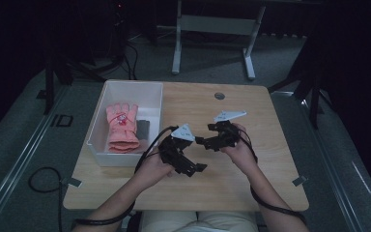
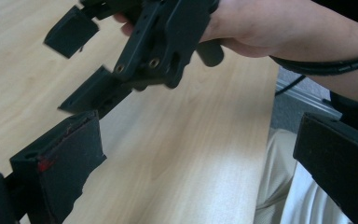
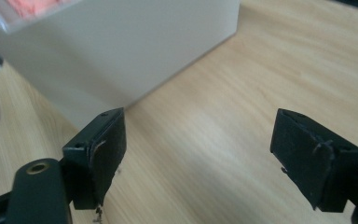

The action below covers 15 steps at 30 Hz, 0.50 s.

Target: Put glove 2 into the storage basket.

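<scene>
High view: hand-held grippers (image 1: 200,154) mid-table (image 1: 251,188), bin (image 1: 101,157) leftward.

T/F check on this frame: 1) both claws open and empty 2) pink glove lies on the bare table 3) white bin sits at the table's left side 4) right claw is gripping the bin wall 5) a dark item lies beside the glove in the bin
1) True. The left claw and the right claw both stand wide open with nothing between the jaws.
2) False. The pink glove lies inside the white bin.
3) True. The bin sits on the left part of the table in the high view.
4) False. The right claw hangs over bare wood, apart from the bin.
5) True. A dark item lies right of the glove; what it is I cannot tell.
</scene>
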{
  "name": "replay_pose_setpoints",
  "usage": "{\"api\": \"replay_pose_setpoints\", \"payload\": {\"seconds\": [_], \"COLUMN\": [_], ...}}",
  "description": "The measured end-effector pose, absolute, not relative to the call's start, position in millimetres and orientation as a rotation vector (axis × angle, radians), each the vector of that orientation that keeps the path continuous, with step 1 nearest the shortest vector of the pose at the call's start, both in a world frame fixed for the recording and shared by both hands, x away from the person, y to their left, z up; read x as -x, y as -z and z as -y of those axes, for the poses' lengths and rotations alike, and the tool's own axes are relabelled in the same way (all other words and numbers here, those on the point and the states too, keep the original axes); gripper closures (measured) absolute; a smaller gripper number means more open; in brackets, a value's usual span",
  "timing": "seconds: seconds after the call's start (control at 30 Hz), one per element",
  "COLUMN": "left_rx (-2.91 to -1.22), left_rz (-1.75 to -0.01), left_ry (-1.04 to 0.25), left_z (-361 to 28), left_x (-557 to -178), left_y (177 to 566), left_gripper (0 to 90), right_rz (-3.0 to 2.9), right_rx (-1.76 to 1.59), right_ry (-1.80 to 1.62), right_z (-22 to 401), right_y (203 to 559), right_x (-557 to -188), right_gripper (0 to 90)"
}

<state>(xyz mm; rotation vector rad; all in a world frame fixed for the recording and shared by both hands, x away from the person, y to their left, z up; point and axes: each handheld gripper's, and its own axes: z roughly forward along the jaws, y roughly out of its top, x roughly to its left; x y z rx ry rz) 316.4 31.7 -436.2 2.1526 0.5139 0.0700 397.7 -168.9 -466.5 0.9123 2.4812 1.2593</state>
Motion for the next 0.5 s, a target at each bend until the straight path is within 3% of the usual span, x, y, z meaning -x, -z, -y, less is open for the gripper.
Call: {"api": "replay_pose_setpoints", "payload": {"seconds": [0.5], "left_rx": [-2.171], "left_rz": [-0.433], "left_ry": [-0.013], "left_z": [-8], "left_x": [-308], "left_y": [479], "left_gripper": [1.1], "right_rz": [-2.484], "right_rx": [-0.897], "right_ry": [-1.251], "right_z": [201], "right_y": [508], "right_x": [-384], "right_gripper": [18.0]}}
